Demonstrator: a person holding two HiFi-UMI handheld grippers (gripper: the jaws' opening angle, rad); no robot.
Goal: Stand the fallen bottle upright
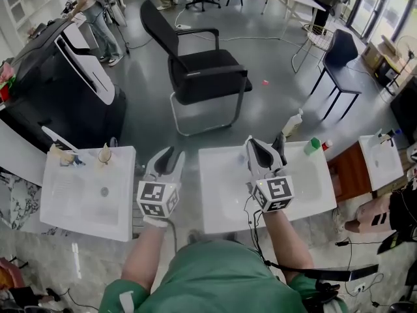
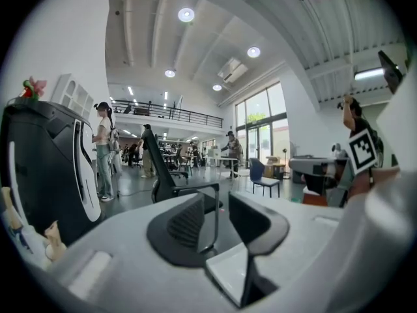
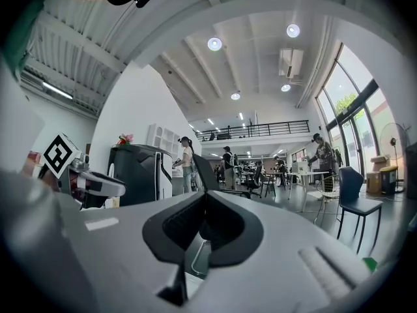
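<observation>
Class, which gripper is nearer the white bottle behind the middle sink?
Right. In the head view the right gripper hangs just lower-left of the white bottle; the left gripper is much further left, past the sink's left edge.

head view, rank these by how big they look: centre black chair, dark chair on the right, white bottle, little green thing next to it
1. centre black chair
2. dark chair, farther off, so it may only look smaller
3. white bottle
4. green thing, clearly smallest
</observation>
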